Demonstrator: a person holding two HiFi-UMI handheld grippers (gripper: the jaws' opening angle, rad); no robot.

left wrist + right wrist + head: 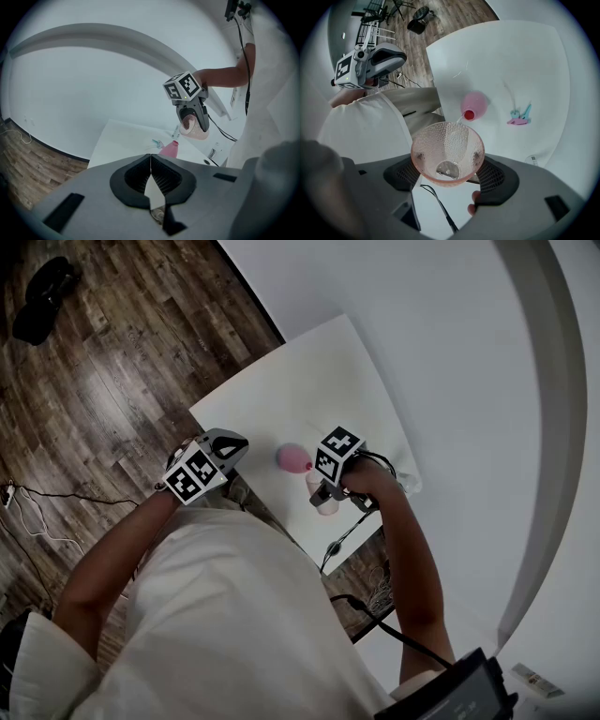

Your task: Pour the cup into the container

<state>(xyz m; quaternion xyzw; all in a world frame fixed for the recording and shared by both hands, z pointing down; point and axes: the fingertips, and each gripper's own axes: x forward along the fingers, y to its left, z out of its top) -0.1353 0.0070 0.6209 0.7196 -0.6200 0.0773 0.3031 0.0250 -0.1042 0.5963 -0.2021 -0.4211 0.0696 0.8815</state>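
Two grippers are in a person's hands at the near edge of a white table [319,371]. The left gripper [151,168] has its jaws pressed together with nothing between them. It hangs just off that edge, on the left. The right gripper [449,176] pinches a pink see-through cup [447,152] with bumpy sides between its jaws. The cup is up in the air and tipped, with its open top leaning toward a pink bottle [474,104]. A thin pale line runs from the cup's rim to the bottle's red mouth. The bottle stands upright on the table, close to the near edge and just past the cup. Farther in lie some small blue and pink bits [519,117]; I cannot tell what they are. Past the table's far edge is a white wall [93,93], and on the left is a brown wood floor [112,352].
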